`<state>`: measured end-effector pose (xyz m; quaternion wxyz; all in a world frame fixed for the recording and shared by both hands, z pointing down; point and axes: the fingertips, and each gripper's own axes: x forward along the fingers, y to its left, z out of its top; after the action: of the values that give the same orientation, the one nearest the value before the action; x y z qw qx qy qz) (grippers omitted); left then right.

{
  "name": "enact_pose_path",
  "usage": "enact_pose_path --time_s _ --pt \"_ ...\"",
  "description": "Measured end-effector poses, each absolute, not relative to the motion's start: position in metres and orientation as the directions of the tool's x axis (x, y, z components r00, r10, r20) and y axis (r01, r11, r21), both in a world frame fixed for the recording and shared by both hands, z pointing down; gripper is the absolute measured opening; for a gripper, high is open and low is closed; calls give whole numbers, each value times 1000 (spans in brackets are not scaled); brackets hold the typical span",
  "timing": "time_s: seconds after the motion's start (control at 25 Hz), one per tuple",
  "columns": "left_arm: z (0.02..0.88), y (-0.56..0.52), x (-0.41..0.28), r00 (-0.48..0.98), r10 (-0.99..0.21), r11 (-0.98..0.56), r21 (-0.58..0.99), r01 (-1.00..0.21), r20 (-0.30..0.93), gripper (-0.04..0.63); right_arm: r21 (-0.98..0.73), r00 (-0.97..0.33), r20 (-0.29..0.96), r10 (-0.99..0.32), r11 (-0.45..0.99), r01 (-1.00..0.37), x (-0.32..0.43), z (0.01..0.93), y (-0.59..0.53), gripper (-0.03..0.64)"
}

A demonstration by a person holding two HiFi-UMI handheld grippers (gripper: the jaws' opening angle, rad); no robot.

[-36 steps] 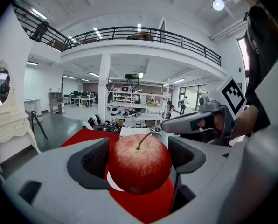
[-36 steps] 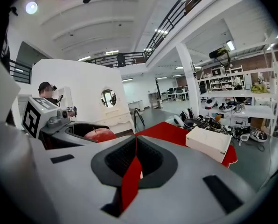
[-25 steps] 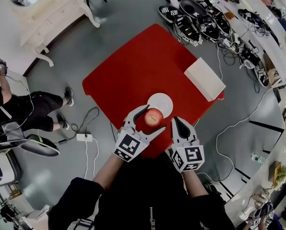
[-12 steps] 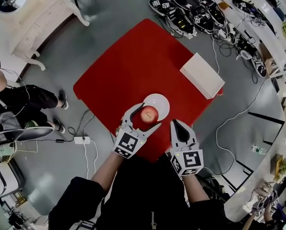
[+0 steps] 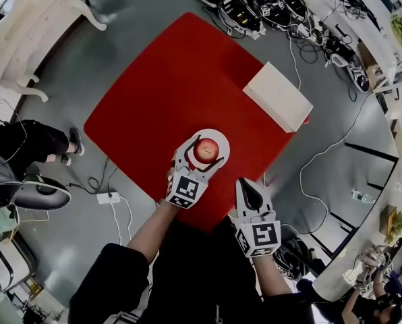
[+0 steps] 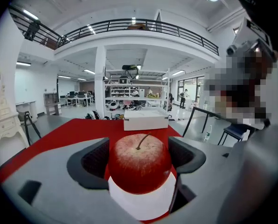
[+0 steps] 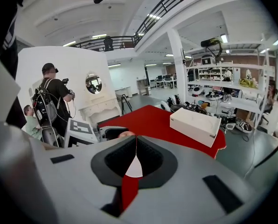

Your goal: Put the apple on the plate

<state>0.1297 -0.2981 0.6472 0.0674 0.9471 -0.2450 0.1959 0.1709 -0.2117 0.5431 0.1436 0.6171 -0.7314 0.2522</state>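
Observation:
A red apple [image 5: 206, 150] with a short stem is clamped between the jaws of my left gripper [image 5: 204, 152]. It hangs right over the white plate [image 5: 221, 138] on the red table [image 5: 167, 86]. In the left gripper view the apple [image 6: 140, 162] fills the gap between the black pads, and the plate [image 6: 143, 203] shows just beneath it. I cannot tell whether the apple touches the plate. My right gripper [image 5: 249, 193] is shut and empty, near the table's front edge to the right of the plate. In the right gripper view its tips [image 7: 135, 148] meet.
A flat white box [image 5: 277, 96] lies at the table's right edge, beyond the plate. Shoes and cables [image 5: 255, 5] crowd the floor behind the table. A seated person [image 5: 25, 147] and a power strip [image 5: 108, 197] are on the left. A white ornate table [image 5: 25, 25] stands far left.
My left gripper has carried the apple forward from the plate's near edge to over its middle. The right gripper has stayed shut and dropped back a little.

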Motion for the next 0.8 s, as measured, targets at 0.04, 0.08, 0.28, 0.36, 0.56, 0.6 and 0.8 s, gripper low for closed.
enact_pose_path --time_s 0.04,0.08,0.28,0.36,0.56,0.6,0.8 --pt "656 -299 133 801 -435 -873 28 -488 411 397 -193 -190 527 -828 101 -976 174 546 -210 12" --pt "664 -299 136 799 -432 -875 24 -484 418 397 -195 -184 531 -827 93 -976 176 548 -209 12" --pt "699 -299 144 798 -421 -878 25 -477 432 397 -199 -165 539 -826 65 -978 186 555 -209 12" --pt "706 -298 147 797 -426 -879 12 -476 429 397 -200 -162 541 -826 61 -978 188 557 -210 12" --pt "716 -297 149 796 -440 -880 -23 -474 415 397 -203 -168 553 -816 63 -977 192 559 -211 12" --pt "716 -298 150 800 -440 -881 -23 -473 408 397 -206 -169 554 -815 63 -976 192 560 -211 12" --pt "719 -295 152 818 -417 -896 -31 -442 395 397 -226 -180 560 -809 61 -972 193 565 -209 12"
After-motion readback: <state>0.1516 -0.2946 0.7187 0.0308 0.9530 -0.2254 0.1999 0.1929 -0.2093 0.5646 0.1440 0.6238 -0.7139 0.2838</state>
